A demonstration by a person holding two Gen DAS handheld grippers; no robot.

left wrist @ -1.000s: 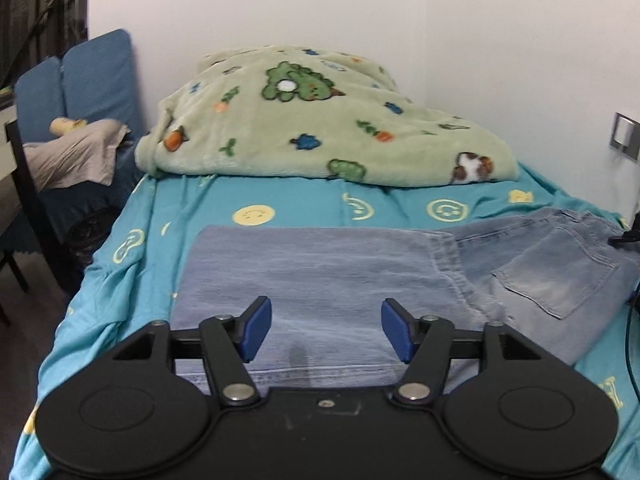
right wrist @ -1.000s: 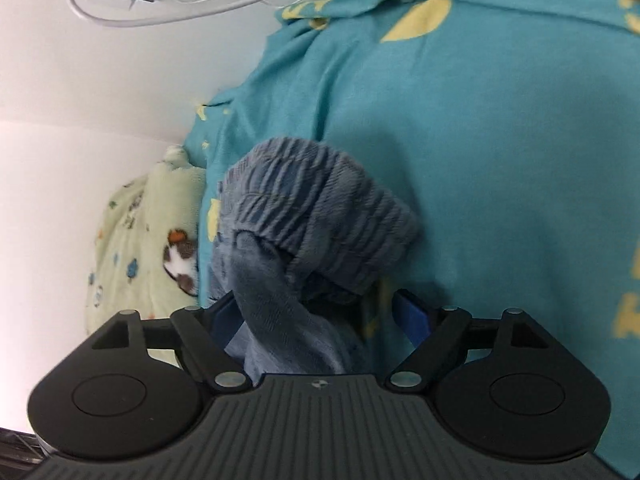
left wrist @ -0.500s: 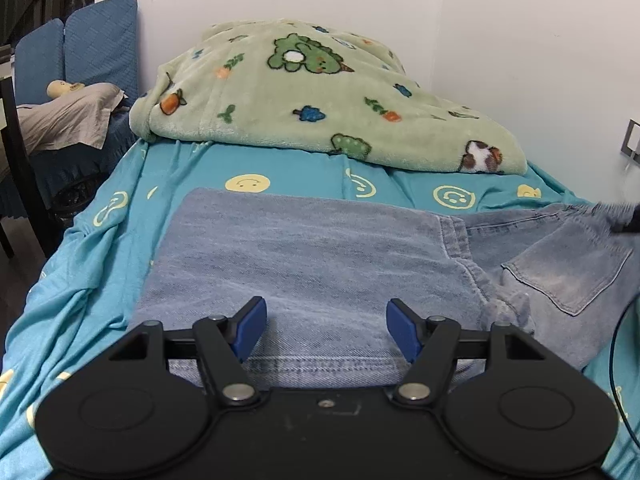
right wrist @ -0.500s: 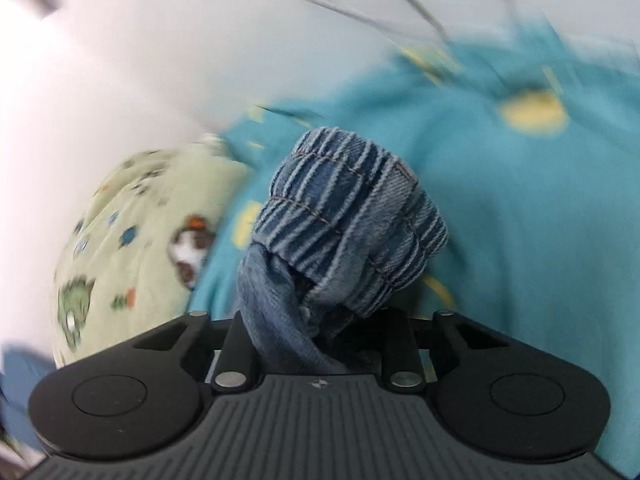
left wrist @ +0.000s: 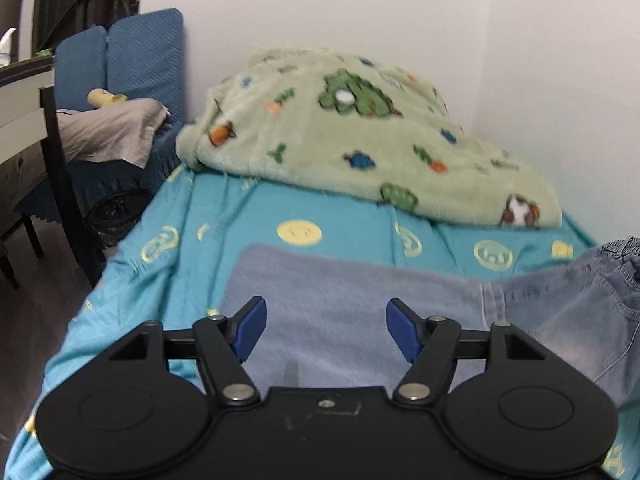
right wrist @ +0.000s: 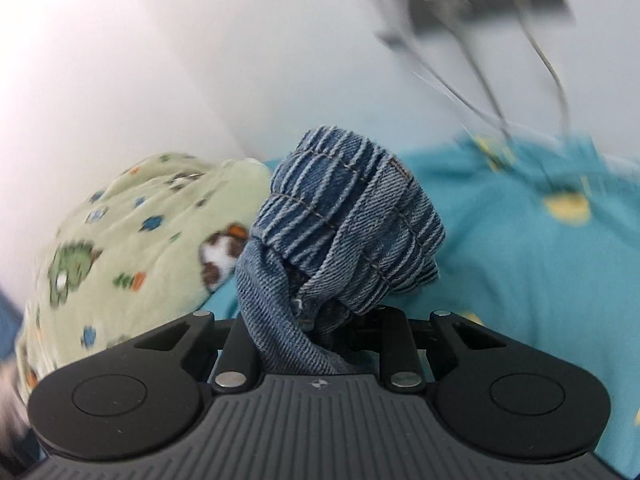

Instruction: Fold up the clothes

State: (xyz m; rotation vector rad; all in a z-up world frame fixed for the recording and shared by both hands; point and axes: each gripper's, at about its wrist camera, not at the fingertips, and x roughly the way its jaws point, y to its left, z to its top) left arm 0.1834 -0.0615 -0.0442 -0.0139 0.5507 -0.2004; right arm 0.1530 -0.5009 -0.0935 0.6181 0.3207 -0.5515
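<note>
Right wrist view shows the change: the right gripper [right wrist: 316,320] has just been closing its jaws, and they now clench the bunched elastic waistband of the denim jeans [right wrist: 344,220], which a second ago sat loose between spread jaws. With that corner secured and lifted off the teal bed sheet [right wrist: 520,264], the fold-over can likely begin. Left wrist view has the left gripper [left wrist: 326,330] released, jaws apart and holding nothing, hovering over the jeans' folded leg panel, which lies flat just beyond its fingertips, near the green blanket [left wrist: 360,140].
</note>
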